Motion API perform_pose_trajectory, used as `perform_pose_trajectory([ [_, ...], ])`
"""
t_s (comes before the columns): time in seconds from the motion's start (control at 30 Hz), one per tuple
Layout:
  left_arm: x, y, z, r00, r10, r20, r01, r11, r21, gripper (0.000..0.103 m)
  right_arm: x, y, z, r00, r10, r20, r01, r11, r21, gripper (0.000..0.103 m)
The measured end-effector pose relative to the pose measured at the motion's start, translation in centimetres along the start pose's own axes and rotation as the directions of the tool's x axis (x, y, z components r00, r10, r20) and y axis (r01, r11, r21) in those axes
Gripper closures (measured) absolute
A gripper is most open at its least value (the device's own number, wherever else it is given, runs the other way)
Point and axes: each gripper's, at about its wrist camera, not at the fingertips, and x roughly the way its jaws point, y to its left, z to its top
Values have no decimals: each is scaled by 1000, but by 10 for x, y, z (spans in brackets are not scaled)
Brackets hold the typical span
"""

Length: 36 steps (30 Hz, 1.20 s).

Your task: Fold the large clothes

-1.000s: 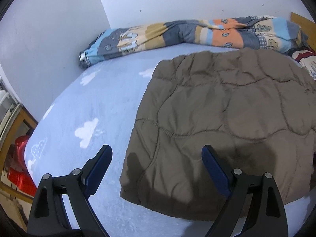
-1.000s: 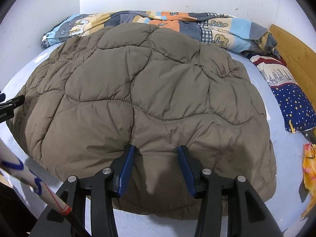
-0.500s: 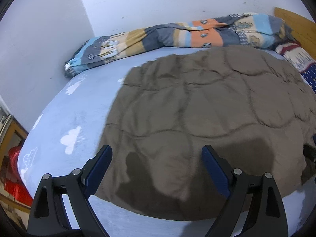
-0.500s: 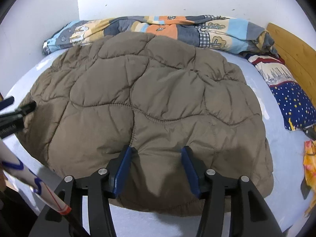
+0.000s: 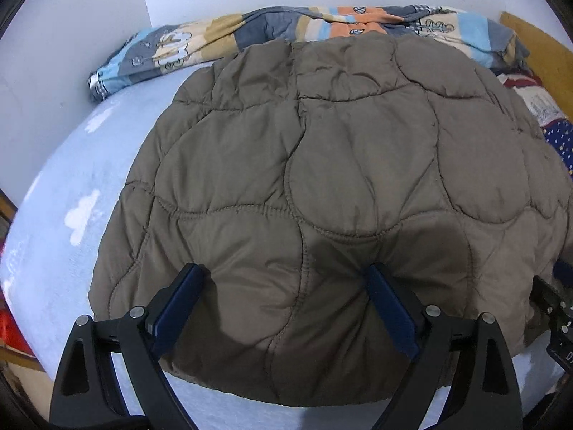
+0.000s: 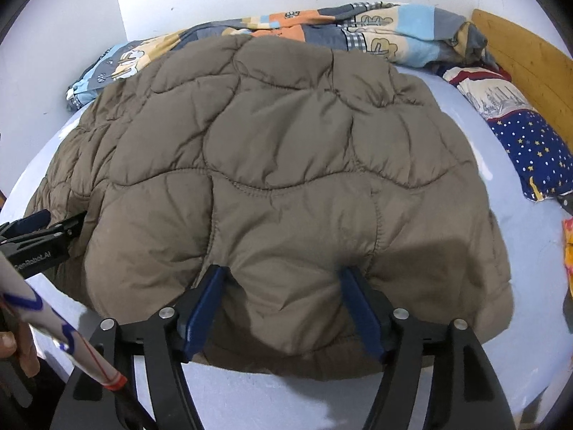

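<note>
While the jacket lies folded flat on the pale blue sheet, filling the middle of both frames, the left gripper stands spread wide at lower centre, tips dimpling the padded near edge. Lower centre in the right view, the right gripper is opening, a puffed fold between its fingers. A patterned quilt runs along the top, a starred pillow upper right
</note>
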Motion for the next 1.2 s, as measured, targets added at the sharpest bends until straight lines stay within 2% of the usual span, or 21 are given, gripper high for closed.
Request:
perform_pose_trajectory([
  [0.13,-3,-3,-6,1000,14,22,-14,1000,4,10,3,7,-2,999,-42,17,42,999,-31,27],
  [0.3,-9,0,-14,999,7,49,-6,999,-34,10,0,8,-7,998,-58,39,59,998,-15,27],
  [0.6,-39,10,-37,998,-35,45,38,996,-77,10,-31,10,-29,997,-49,60,47,998,43,26],
  [0.77,-79,0,-58,992,-64,107,65,998,-5,10,-55,14,-54,999,-12,44,9,997,74,26],
  [0.9,-123,-10,-75,974,-108,199,100,994,52,10,-79,17,-70,999,-14,50,9,995,94,26],
  [0.97,-152,-12,-78,958,-133,255,117,990,77,10,-97,20,-73,997,-32,72,26,996,84,25],
  [1.07,-190,-11,-76,932,-135,338,111,990,89,10,-132,20,-67,989,-49,143,38,996,79,22],
  [1.13,-220,-8,-70,911,-140,387,111,989,95,10,-162,21,-60,976,-72,206,59,996,68,20],
  [1.2,-246,-1,-60,900,-129,417,101,991,90,10,-193,21,-53,960,-97,264,83,994,65,17],
])
